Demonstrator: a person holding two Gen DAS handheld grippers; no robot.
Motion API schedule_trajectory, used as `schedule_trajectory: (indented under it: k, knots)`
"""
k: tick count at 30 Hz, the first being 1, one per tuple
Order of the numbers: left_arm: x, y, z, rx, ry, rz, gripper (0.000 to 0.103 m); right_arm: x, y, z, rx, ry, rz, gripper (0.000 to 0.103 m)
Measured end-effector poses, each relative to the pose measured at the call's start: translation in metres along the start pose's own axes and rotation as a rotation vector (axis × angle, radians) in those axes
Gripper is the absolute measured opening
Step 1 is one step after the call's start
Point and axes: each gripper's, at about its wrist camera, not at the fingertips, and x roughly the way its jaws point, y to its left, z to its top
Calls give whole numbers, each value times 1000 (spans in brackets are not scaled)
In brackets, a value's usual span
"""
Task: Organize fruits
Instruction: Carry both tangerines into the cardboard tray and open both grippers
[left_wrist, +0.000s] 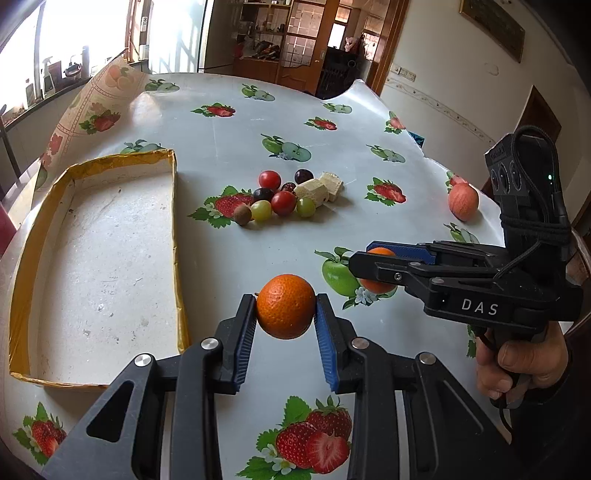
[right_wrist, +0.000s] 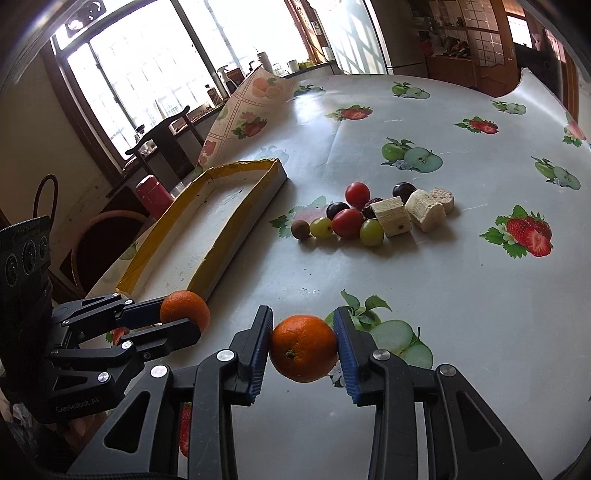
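My left gripper (left_wrist: 285, 312) is shut on an orange mandarin (left_wrist: 284, 311), held just above the table right of the yellow-rimmed tray (left_wrist: 173, 206). My right gripper (right_wrist: 303, 347) is shut on a second mandarin (right_wrist: 303, 348). In the left wrist view the right gripper (left_wrist: 369, 264) shows at right with its mandarin (left_wrist: 380, 253). In the right wrist view the left gripper (right_wrist: 184, 314) and its mandarin (right_wrist: 184, 311) sit by the tray's near corner (right_wrist: 207, 280). A pile of cherry tomatoes, grapes and dark fruits (left_wrist: 273, 199) lies mid-table. A red apple (left_wrist: 463, 201) sits at right.
Beige wafer blocks (left_wrist: 321, 188) lie against the fruit pile, also in the right wrist view (right_wrist: 410, 212). The tablecloth (left_wrist: 229, 133) is folded up at the far left corner. A chair (right_wrist: 162, 147) and red flask (right_wrist: 151, 192) stand beyond the table edge.
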Motion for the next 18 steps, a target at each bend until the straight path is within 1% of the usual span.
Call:
schedule_trajectory:
  k: [12,18]
  knots:
    - [-17,25,-11,-33,-12,16,29,11,33,-1,-27,8,25,35]
    - [-24,40,-13,-56,-25,37,29,16,49,0,-51,12,37,35]
